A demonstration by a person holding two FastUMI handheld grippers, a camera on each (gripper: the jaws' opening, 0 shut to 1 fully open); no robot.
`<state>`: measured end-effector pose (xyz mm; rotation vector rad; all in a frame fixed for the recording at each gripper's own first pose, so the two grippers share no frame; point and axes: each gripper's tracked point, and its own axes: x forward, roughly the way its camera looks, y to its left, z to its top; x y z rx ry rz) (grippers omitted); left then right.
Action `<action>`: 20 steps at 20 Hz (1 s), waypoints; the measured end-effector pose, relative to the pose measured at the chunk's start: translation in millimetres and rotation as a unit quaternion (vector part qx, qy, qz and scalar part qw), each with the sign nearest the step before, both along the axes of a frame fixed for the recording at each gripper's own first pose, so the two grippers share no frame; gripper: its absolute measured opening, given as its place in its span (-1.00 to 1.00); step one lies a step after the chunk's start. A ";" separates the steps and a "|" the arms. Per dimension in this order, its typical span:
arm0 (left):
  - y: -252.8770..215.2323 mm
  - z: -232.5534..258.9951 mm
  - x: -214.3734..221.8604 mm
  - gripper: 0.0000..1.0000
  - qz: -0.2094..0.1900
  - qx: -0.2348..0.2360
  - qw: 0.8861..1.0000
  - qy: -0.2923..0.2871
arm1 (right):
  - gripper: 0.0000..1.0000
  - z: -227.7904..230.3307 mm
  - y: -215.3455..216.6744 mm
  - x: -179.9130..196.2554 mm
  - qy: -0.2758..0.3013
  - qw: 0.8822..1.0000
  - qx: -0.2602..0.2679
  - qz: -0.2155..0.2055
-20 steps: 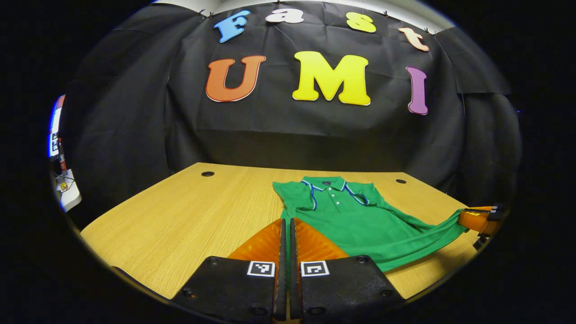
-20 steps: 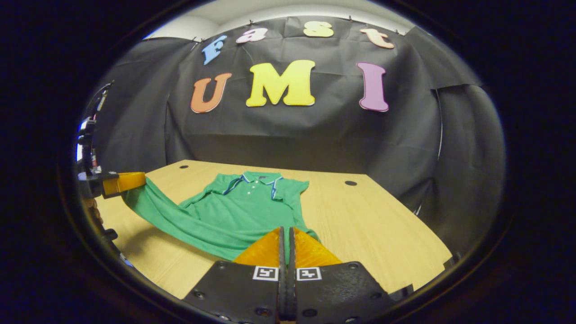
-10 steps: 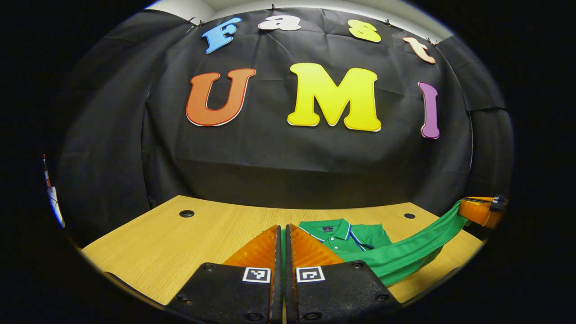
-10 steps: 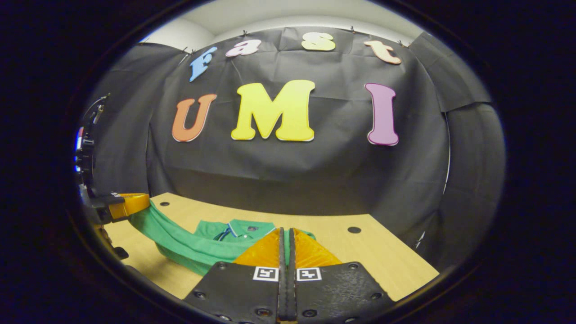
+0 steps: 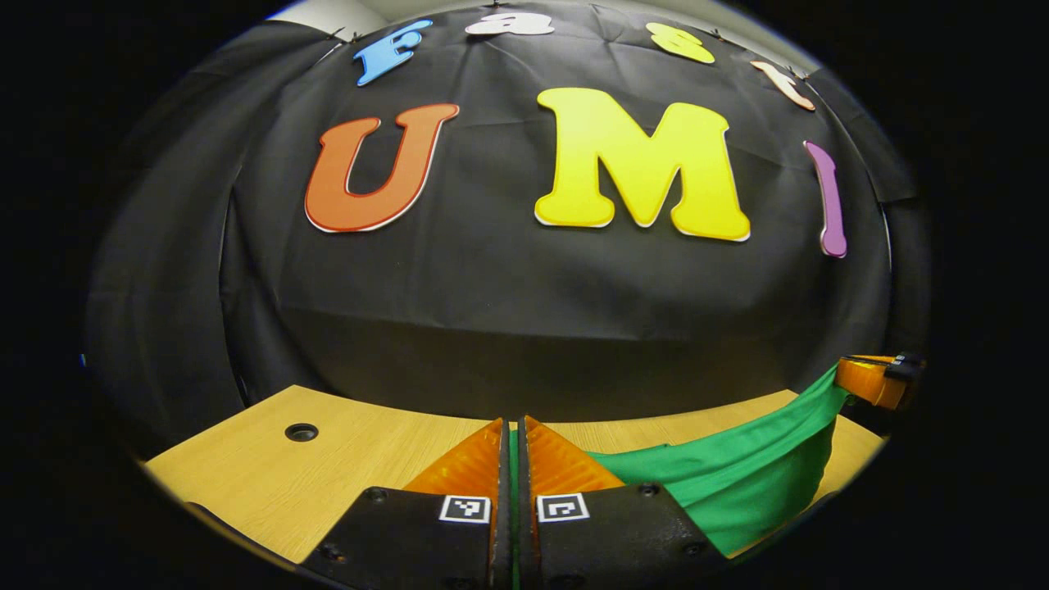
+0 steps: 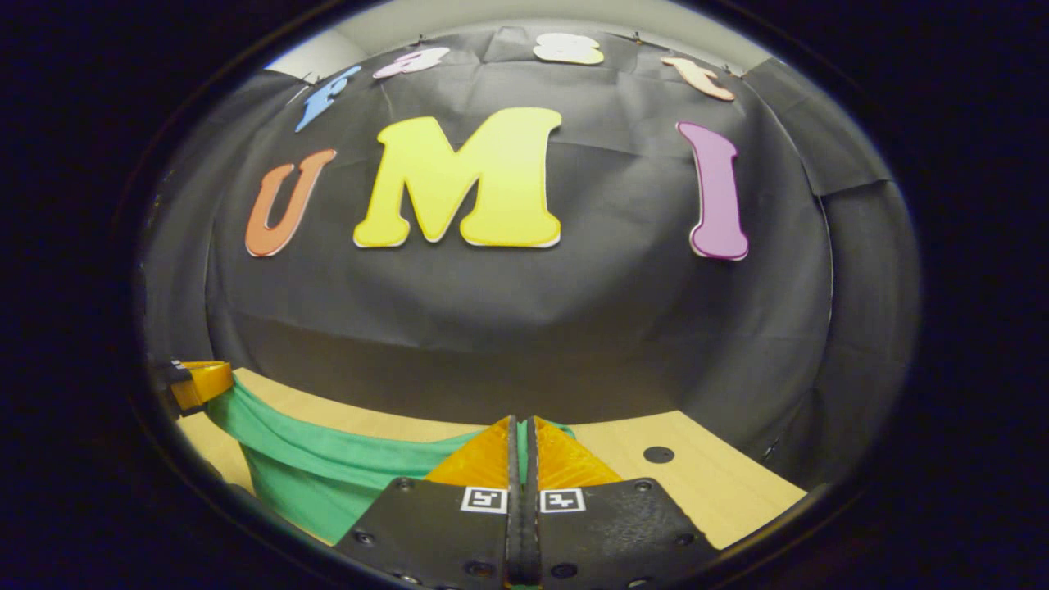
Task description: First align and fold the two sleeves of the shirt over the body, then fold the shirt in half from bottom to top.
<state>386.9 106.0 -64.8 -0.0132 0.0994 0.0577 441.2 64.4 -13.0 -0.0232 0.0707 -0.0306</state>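
Both grippers are clamped on the hem of the green shirt (image 5: 737, 475): the left gripper (image 5: 514, 434) and the right gripper (image 6: 522, 430) each pinch a bottom corner. Since a second ago the hem has been lifted off the wooden table (image 5: 328, 459) and carried toward the collar, now hidden. Judgement: the bottom-to-top fold is under way; lowering the hem remains.

Surface (image 5: 361, 459): light wood-grain top, far edge up against the black cloth wall. 1 round dark hole (image 5: 301, 431) near its far left corner in the left gripper view, 1 hole (image 6: 658, 454) toward the far right in the right gripper view. Green shirt (image 5: 737, 475) hangs above it; contact with surface can't tell.
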 end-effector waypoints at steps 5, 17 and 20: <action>2.8 -58.5 69.5 -0.82 0.008 0.007 0.999 0.038 | -1.00 -71.5 2.7 82.8 0.063 0.998 0.004 -0.015; 8.1 -83.1 47.7 1.00 0.055 0.014 0.998 0.022 | 0.92 -104.7 -13.2 97.1 0.029 0.995 0.091 0.041; 6.2 -76.6 25.6 1.00 0.059 0.006 0.998 0.001 | 0.92 -95.7 -22.9 70.0 -0.006 0.996 0.082 0.043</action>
